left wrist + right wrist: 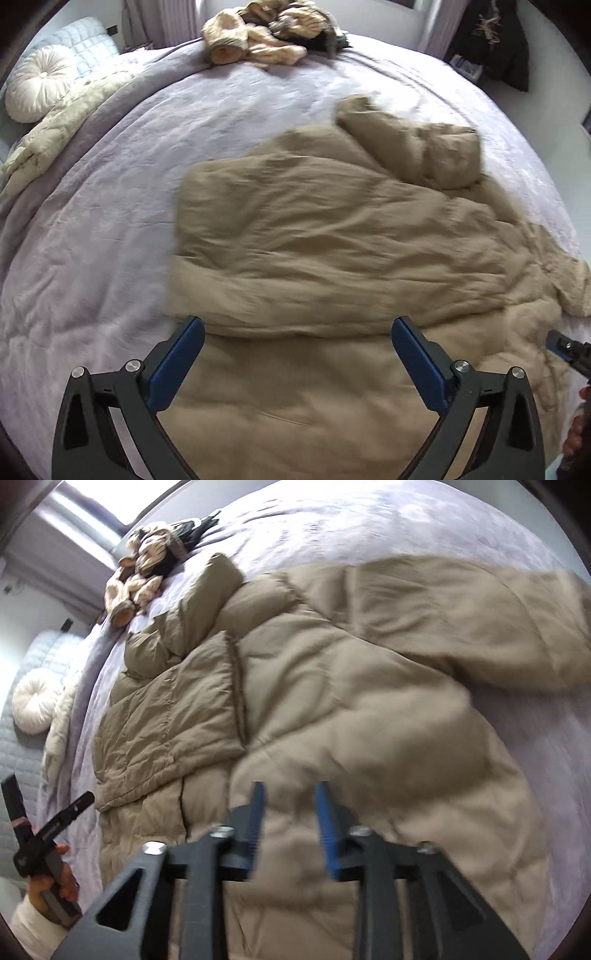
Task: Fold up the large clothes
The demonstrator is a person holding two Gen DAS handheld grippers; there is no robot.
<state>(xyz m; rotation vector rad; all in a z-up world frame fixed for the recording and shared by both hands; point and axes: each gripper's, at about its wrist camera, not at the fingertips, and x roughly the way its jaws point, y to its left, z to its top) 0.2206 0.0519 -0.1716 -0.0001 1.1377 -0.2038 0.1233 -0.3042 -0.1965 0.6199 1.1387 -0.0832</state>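
A large tan padded coat (332, 236) lies spread on the lavender bedspread (110, 221), with one front panel folded over its middle (173, 716) and a sleeve (461, 620) lying across the top. My left gripper (298, 325) hovers above the coat's near part, jaws wide open with nothing between them. My right gripper (290, 790) hangs over the coat's lower part, jaws partly open and empty. In the right wrist view, a hand (55, 882) in a cream sleeve holds the left gripper at the lower left.
A pile of cream and dark clothes (266, 37) sits at the bed's far edge. A round white cushion (37, 83) and a cream quilt (66, 118) lie at the head end. A dark garment (495, 48) hangs at the back right.
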